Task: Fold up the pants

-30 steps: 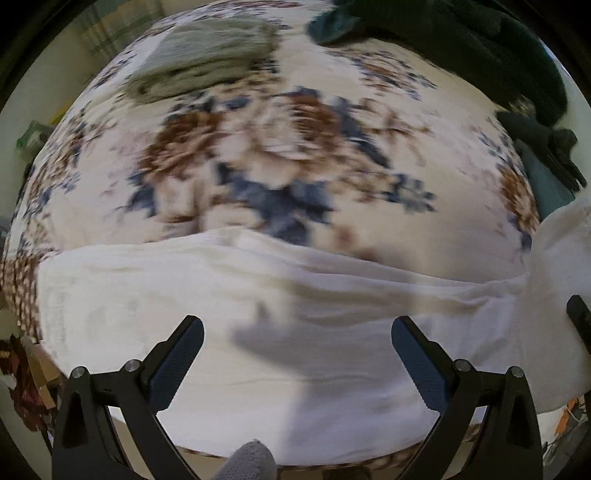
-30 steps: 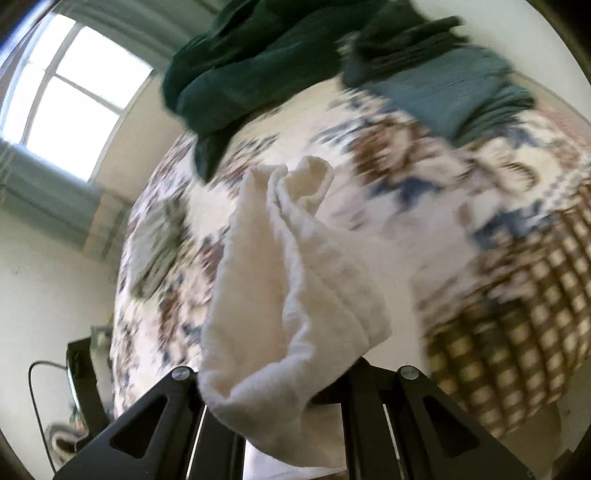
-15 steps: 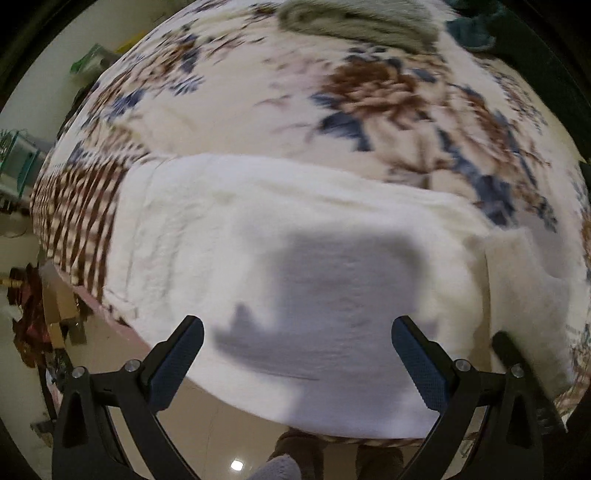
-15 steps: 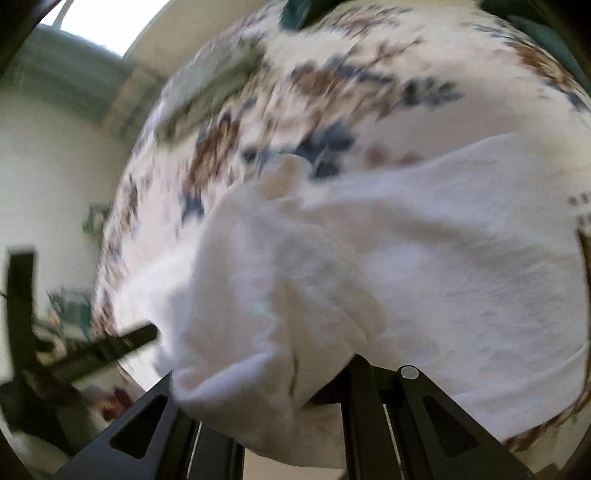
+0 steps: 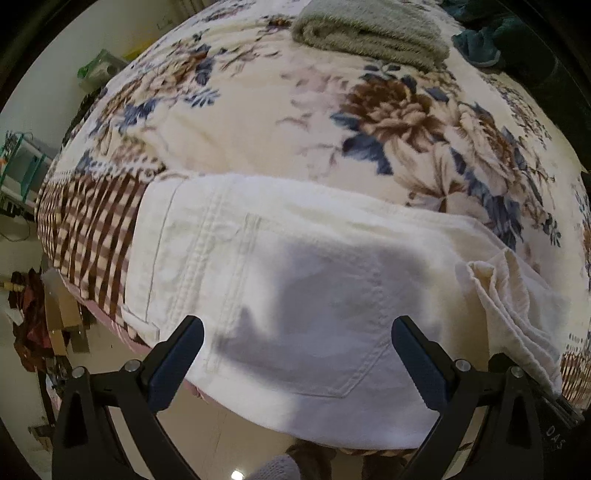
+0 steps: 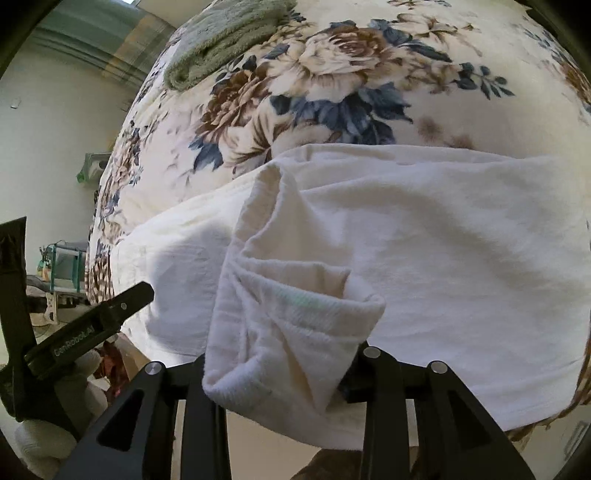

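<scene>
White pants [image 5: 295, 280] lie along the near edge of a floral-blanketed bed, waistband and back pocket facing up at the left. My left gripper [image 5: 295, 354] is open and empty, just above the seat of the pants. My right gripper [image 6: 280, 373] is shut on the bunched leg end of the pants [image 6: 288, 295] and holds it over the rest of the pants [image 6: 461, 240]. That held leg end also shows at the right of the left wrist view [image 5: 509, 306]. The left gripper shows at the left of the right wrist view [image 6: 96, 325].
A folded grey-green towel [image 5: 369, 29] lies at the far side of the bed, also in the right wrist view [image 6: 225, 40]. Dark teal clothes [image 5: 484, 48] are piled at the far right. The bed edge drops to the floor [image 5: 221, 435] just below the pants.
My right gripper has carried the held leg end leftward over the pants toward the waistband. My left gripper has shifted left, so the waistband and pocket now show beneath it.
</scene>
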`<state>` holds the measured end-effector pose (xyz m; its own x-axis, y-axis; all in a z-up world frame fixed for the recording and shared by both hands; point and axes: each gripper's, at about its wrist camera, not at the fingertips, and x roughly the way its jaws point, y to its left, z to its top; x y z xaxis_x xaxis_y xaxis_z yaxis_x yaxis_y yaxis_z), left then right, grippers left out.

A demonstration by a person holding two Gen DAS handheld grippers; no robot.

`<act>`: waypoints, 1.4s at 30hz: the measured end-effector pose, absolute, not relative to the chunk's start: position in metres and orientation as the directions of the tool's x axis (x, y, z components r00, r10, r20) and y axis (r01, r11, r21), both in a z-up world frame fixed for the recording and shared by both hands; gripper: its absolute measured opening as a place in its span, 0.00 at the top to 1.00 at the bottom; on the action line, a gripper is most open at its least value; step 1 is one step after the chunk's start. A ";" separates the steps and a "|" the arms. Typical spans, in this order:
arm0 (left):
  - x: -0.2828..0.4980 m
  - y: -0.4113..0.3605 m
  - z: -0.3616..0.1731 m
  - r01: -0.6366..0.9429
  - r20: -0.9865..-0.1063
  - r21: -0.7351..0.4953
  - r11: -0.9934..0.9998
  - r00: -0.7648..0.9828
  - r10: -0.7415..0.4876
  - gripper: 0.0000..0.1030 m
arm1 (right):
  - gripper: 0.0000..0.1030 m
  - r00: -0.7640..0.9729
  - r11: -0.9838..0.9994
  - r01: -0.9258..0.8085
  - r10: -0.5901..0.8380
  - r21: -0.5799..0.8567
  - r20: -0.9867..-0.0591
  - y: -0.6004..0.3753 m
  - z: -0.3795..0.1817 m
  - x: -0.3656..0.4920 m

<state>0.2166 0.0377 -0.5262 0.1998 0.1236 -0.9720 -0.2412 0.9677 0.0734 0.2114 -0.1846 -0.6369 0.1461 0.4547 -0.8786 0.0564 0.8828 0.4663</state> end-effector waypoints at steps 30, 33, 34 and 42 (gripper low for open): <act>0.231 0.027 -0.538 -0.293 -0.986 -0.023 0.956 0.164 0.027 0.00 | 0.75 0.082 0.898 0.239 0.362 0.371 -0.929 -0.228 -0.646 0.221; 0.240 0.005 -0.541 -0.267 -0.983 -0.078 0.960 0.182 -0.029 0.00 | 0.83 -0.032 0.907 0.280 0.338 0.316 -0.941 -0.235 -0.688 0.221; 0.245 -0.007 -0.546 -0.241 -0.981 -0.088 0.967 0.189 -0.042 0.00 | 0.83 -0.034 0.899 0.296 0.349 0.324 -0.937 -0.238 -0.692 0.221; 0.255 -0.026 -0.610 -0.177 -0.996 -0.013 0.984 0.087 0.003 0.00 | 0.83 -0.054 0.929 0.294 0.251 0.225 -0.967 -0.260 -0.671 0.214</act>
<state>0.2548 -0.0264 -0.6098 0.0873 0.0027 -0.9962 -0.1765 0.9842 -0.0128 0.2143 -0.2602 -0.6707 -0.0540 0.2508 -0.9665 0.2937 0.9291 0.2247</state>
